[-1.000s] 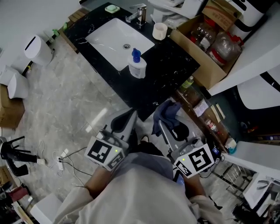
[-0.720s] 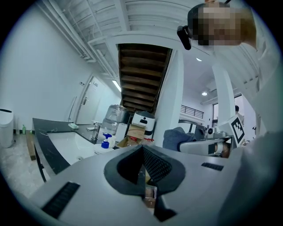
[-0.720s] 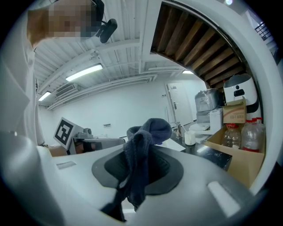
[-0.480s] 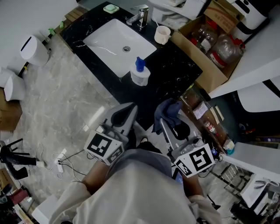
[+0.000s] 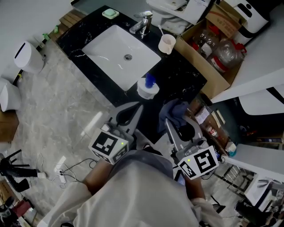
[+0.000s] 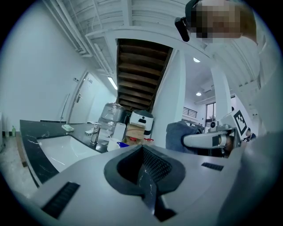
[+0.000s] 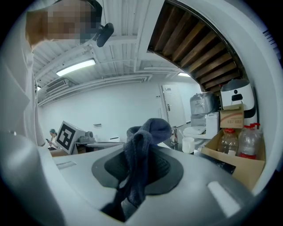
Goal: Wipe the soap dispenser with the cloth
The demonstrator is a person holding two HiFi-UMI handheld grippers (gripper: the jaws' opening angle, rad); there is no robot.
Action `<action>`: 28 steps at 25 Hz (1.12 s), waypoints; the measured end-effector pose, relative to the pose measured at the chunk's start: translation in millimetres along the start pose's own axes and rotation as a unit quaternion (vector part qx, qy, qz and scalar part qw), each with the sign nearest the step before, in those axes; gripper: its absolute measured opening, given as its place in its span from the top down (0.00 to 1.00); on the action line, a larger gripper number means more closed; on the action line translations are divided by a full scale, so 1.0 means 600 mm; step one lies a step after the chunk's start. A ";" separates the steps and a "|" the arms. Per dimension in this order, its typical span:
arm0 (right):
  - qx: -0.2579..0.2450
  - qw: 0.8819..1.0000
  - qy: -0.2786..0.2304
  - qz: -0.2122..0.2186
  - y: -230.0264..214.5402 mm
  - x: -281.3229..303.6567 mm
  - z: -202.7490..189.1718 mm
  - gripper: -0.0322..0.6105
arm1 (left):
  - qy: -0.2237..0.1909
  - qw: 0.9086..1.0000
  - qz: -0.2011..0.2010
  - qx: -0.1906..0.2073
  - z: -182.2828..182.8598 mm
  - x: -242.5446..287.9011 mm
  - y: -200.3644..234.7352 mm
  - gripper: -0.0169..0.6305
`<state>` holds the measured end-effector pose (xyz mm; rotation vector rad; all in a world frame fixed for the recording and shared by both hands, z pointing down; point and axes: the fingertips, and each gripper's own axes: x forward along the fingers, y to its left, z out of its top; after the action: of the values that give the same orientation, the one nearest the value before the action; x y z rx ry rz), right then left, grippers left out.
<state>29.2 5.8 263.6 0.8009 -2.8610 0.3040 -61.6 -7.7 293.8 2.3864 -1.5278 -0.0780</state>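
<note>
The soap dispenser point(image 5: 147, 88), white with a blue pump, stands on the black counter point(image 5: 179, 73) at the sink's near right corner. My left gripper point(image 5: 136, 109) is shut and empty, with its tip just short of the counter edge, below and left of the dispenser. In the left gripper view its jaws point(image 6: 143, 154) are pressed together, and the blue pump point(image 6: 121, 144) peeks over them. My right gripper point(image 5: 171, 120) is shut on a dark blue cloth point(image 5: 175, 110), which bunches above the jaws to the right of the dispenser. The cloth point(image 7: 142, 148) hangs between the pads in the right gripper view.
A white basin point(image 5: 120, 48) with a chrome faucet point(image 5: 142, 22) is set in the counter. A cream cup point(image 5: 167, 43) and a green soap dish point(image 5: 110, 13) stand at the back. A cardboard box point(image 5: 202, 66) with bottles lies right. A white bin point(image 5: 26, 56) stands on the floor at left.
Both grippers have moved forward toward the counter, and the dispenser now sits just ahead of their tips. The cloth has stayed in the right gripper.
</note>
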 end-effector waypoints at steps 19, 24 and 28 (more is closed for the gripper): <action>0.012 0.994 0.016 -0.104 -0.020 0.059 0.001 0.83 | 0.067 0.985 -0.138 0.081 -0.005 0.066 0.079 0.96; 0.014 0.995 0.015 -0.099 -0.039 0.071 -0.005 0.83 | 0.070 0.984 -0.128 0.100 -0.026 0.094 0.087 0.96; 0.015 0.995 0.018 -0.096 -0.060 0.077 0.002 0.83 | 0.098 0.979 -0.133 0.123 -0.046 0.113 0.085 0.85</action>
<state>9.4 -47.5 277.5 1.0557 -2.7244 0.3334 -71.8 -81.7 342.5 2.6869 -1.1813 0.2954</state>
